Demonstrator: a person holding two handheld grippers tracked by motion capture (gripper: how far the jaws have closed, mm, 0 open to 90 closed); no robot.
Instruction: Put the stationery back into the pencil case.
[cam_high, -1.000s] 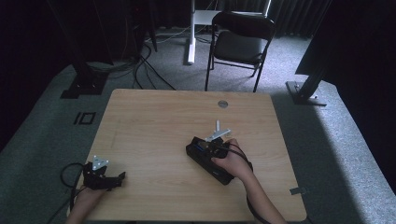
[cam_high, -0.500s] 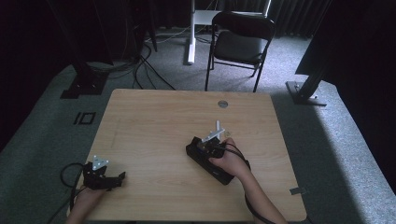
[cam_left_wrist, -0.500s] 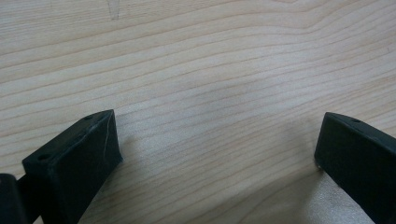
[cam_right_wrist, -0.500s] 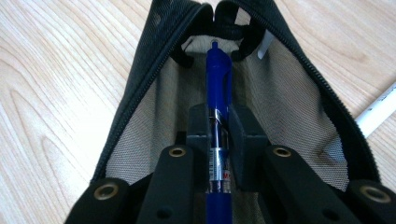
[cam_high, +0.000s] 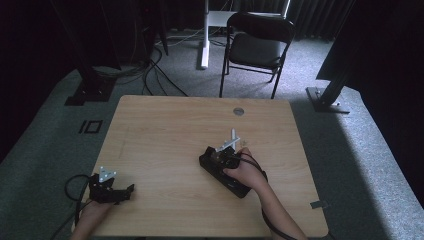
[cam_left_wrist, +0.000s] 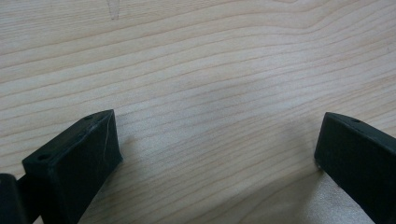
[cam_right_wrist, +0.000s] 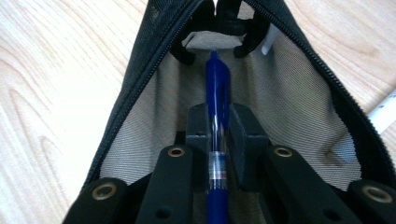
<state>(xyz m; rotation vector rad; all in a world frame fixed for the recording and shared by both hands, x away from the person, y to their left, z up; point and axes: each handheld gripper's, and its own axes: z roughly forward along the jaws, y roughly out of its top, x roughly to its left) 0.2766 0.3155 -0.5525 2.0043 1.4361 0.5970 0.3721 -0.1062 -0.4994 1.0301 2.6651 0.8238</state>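
Observation:
A blue pen (cam_right_wrist: 217, 107) is clamped between the jaws of my right gripper (cam_right_wrist: 218, 123), which is shut on it. The pen's tip reaches into an unzipped black pencil case (cam_right_wrist: 140, 93) with a beige lining. In the high view the case (cam_high: 212, 165) lies right of the table's middle, with my right gripper (cam_high: 231, 161) and hand over it. A white pen (cam_high: 231, 142) lies just beyond the case. My left gripper (cam_high: 125, 192) rests at the table's front left corner; in its own view its jaws stand wide apart, open over bare wood (cam_left_wrist: 210, 93).
The wooden table (cam_high: 165, 130) has a round grommet (cam_high: 238, 111) near its far edge. A black folding chair (cam_high: 255, 47) stands behind the table. Cables run over the grey carpet at the back left.
My right hand has shifted slightly over the pencil case. The left gripper has stayed where it was.

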